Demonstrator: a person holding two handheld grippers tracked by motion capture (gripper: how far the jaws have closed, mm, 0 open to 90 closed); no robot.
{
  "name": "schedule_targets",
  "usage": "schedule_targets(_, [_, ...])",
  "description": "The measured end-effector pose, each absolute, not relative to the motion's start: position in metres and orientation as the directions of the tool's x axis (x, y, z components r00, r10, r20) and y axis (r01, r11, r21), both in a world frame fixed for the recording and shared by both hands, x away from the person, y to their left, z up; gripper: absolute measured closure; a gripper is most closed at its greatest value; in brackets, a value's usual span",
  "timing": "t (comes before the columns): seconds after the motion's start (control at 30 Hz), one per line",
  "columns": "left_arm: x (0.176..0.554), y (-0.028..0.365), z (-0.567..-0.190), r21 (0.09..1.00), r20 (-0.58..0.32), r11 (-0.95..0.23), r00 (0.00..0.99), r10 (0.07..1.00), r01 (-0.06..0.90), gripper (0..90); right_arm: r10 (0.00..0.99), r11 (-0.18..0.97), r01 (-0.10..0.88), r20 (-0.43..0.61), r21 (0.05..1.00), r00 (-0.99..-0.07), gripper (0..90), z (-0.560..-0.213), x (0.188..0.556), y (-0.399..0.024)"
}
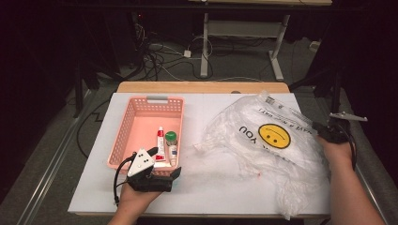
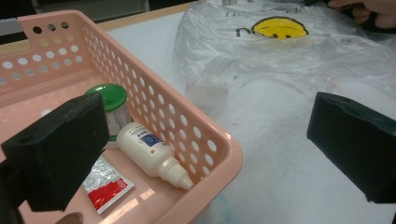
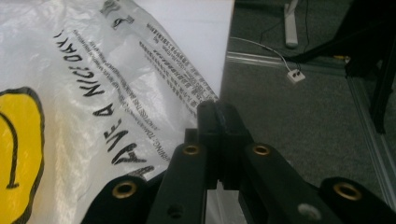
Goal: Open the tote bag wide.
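Plastic bag (image 1: 267, 145) flat, long axis diagonal; right gripper (image 3: 218, 112) pinching edge.

Left gripper (image 1: 176, 176) fingers gape wide; right gripper (image 3: 218, 114) fingers pressed together (forearm outstretched).

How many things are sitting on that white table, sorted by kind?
Pink basket: 1
Clear plastic bag with a yellow smiley face: 1
Red and white tube in the basket: 1
Green-capped jar in the basket: 1
White dropper bottle in the basket: 1
Total: 5
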State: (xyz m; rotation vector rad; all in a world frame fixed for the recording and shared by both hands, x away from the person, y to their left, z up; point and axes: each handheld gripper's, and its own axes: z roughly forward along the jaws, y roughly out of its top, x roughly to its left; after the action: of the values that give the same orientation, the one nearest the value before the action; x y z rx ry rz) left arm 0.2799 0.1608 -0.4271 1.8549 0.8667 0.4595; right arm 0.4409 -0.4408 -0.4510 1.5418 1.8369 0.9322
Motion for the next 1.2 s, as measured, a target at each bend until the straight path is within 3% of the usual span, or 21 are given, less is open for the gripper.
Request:
schedule_targets(0.27, [0.277,0.154,-0.426,0.900,-0.051,-0.266,0.691,0.721,0.344,0.0,0.991,0.049,0.588,0.034,0.808,-0.130,90.0,-0.456,0.391,-0.434])
schedule_targets(0.63, [0.278,0.158,-0.425,0.904,-0.054,-0.259,0.692,0.720,0.340,0.0,0.986,0.054,0.576,0.045,0.816,-0.157,88.7,-0.455,0.384,-0.403])
schedule_targets(0.77, [0.280,0.161,-0.427,0.903,-0.065,-0.251,0.688,0.723,0.350,0.0,0.983,0.065,0.562,0.044,0.825,-0.178,69.1,-0.448,0.381,-0.402])
schedule_targets(0.87, [0.282,0.160,-0.428,0.897,-0.068,-0.257,0.687,0.723,0.359,0.0,0.975,0.073,0.532,0.051,0.844,-0.215,60.4,-0.432,0.373,-0.405])
schedule_targets(1.07, [0.282,0.160,-0.427,0.897,-0.074,-0.249,0.680,0.729,0.364,0.0,0.957,0.111,0.484,0.038,0.868,-0.287,53.4,-0.405,0.353,-0.398])
schedule_targets(1.2, [0.281,0.159,-0.427,0.898,-0.069,-0.252,0.681,0.729,0.360,0.0,0.916,0.179,0.447,0.018,0.877,-0.402,50.7,-0.396,0.332,-0.372])
